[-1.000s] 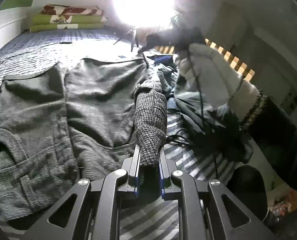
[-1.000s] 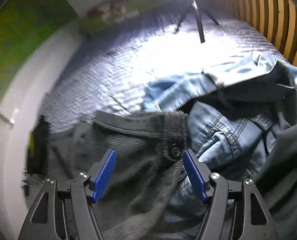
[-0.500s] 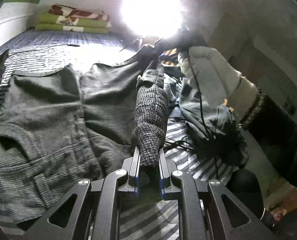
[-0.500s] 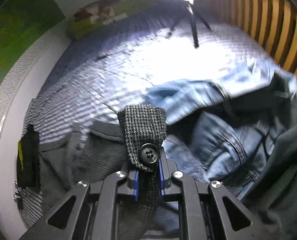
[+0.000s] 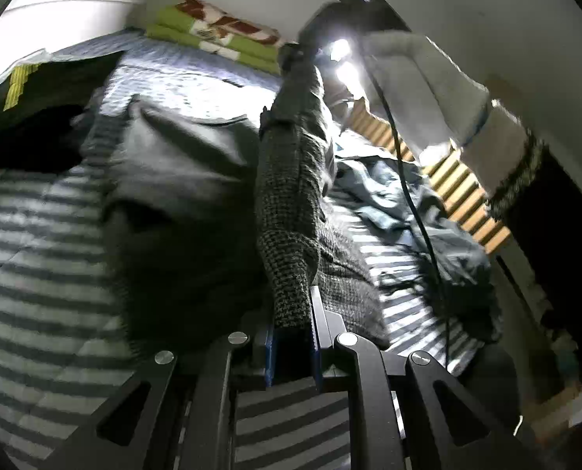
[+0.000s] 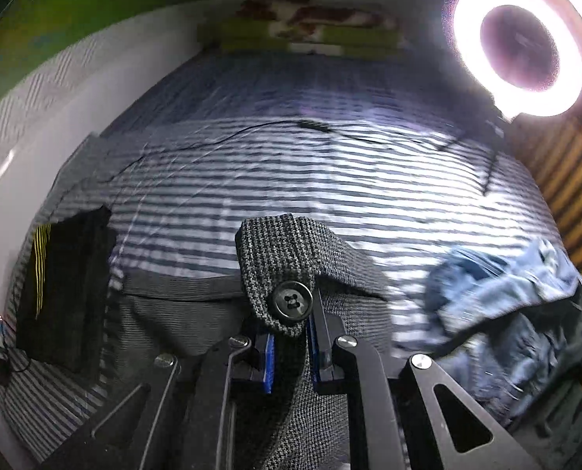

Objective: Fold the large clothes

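Striped bedding [image 6: 330, 180] lay beneath. Both the left gripper [image 5: 292, 337] and right gripper [image 6: 291, 346] clamped the grey houndstooth woven garment [image 6: 287, 250]; uneven pulling risked slippage at its black button [image 6: 292, 300].

A ring light [image 6: 518, 49] is glaring well above and to the right of the right fingers, blowing out its rim and washing the striped bedsheet [image 6: 330, 164] beyond them pale. The denim [image 6: 506, 313] to their right is smearing with motion blur. In the left view, glare is bursting far ahead of the fingers, the garment [image 5: 181, 180] to their left is sinking into blurred shadow, and dark fisheye corners are bending both pictures.
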